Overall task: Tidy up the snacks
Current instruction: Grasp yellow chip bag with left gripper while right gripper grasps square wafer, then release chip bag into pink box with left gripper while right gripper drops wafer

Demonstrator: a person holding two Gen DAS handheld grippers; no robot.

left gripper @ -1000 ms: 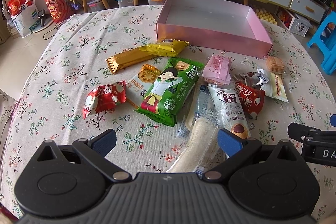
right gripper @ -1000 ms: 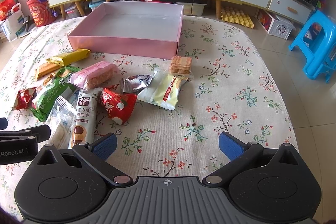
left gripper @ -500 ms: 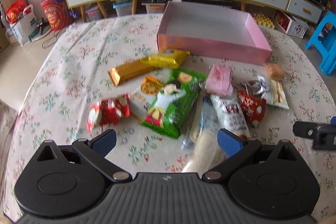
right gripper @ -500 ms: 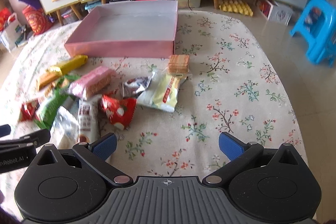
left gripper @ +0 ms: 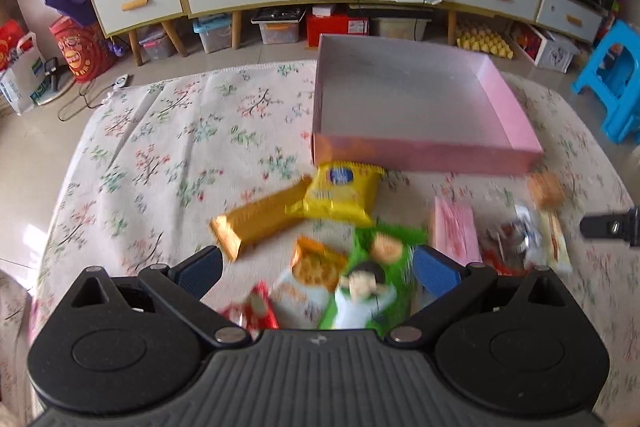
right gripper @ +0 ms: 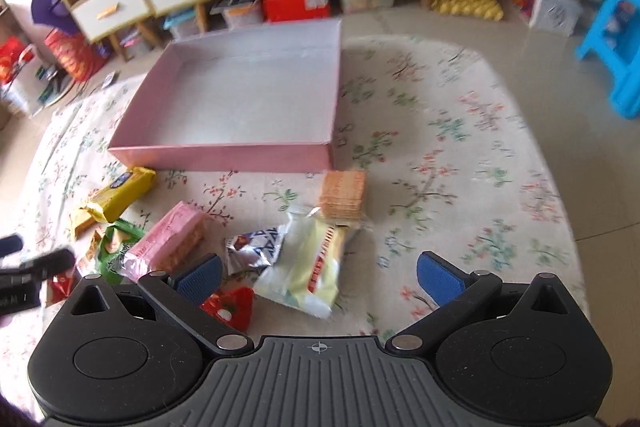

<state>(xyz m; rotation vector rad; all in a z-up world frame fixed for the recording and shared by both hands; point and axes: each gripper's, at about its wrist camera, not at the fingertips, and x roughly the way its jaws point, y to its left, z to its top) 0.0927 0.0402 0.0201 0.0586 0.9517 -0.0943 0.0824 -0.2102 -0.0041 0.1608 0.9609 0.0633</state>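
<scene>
Upper centre of both views: pink box (left gripper: pixel 424 151) (right gripper: pixel 224 157), open, nothing in it, sitting on the flowered tablecloth (left gripper: pixel 168 147). Snacks lie loose in front of its near wall, none inside yet.

Left gripper (left gripper: pixel 316 269): jaws spread wide, holding nothing, low over the green packet (left gripper: pixel 372 279). Red wrapper (left gripper: pixel 256 311) and biscuit packet (left gripper: pixel 316 263) crowd the lower middle of that frame; gold bar (left gripper: pixel 256 219) and yellow packet (left gripper: pixel 344 193) lie higher, nearer the box. Much motion blur here.

Right gripper (right gripper: pixel 318 273): jaws also wide apart, empty, over the pale cream packet (right gripper: pixel 308 271). Wafer stack (right gripper: pixel 344 195) just above it, silver wrapper (right gripper: pixel 252 249) to its left, pink packet (right gripper: pixel 168 245) further left.

Judgement: step in hand is picking a first snack. Best to centre the pads across a packet's narrow width, pinch one wrapper only where packets overlap, lift clear of the box wall before releasing.
</scene>
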